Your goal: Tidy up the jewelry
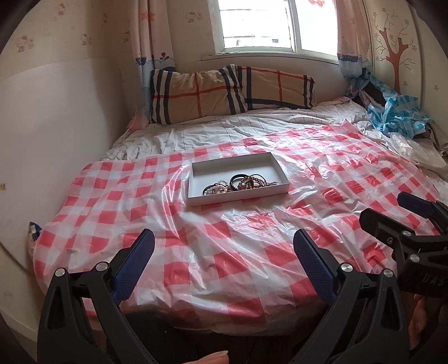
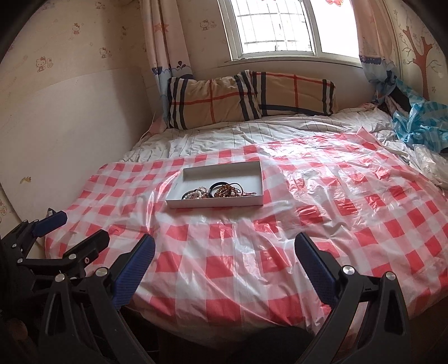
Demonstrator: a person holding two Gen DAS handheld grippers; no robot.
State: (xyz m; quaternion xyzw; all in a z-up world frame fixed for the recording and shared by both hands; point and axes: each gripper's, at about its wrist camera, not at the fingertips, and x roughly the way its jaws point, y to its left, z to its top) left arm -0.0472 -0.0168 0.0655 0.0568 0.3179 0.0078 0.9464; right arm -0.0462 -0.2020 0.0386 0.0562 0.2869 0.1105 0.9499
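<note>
Bed (image 1: 168, 134) covered by red-and-white checked plastic sheet (image 1: 238, 252). White shallow tray (image 1: 196, 179) sits mid-sheet, well ahead of both claws. Jewelry heap (image 1: 240, 183) lies in tray's near half: beaded bracelets, black bangle (image 1: 238, 177), pale bead strand; far half bare. Left claw (image 1: 224, 246) spread wide, holding nothing, low over near bed edge. Right claw (image 2: 224, 249) likewise wide, holding nothing; it shows at right edge of left view. Two plaid pillows (image 1: 232, 89) at headboard under window (image 1: 274, 25). Crumpled blue plastic (image 1: 392, 114) at far right.
</note>
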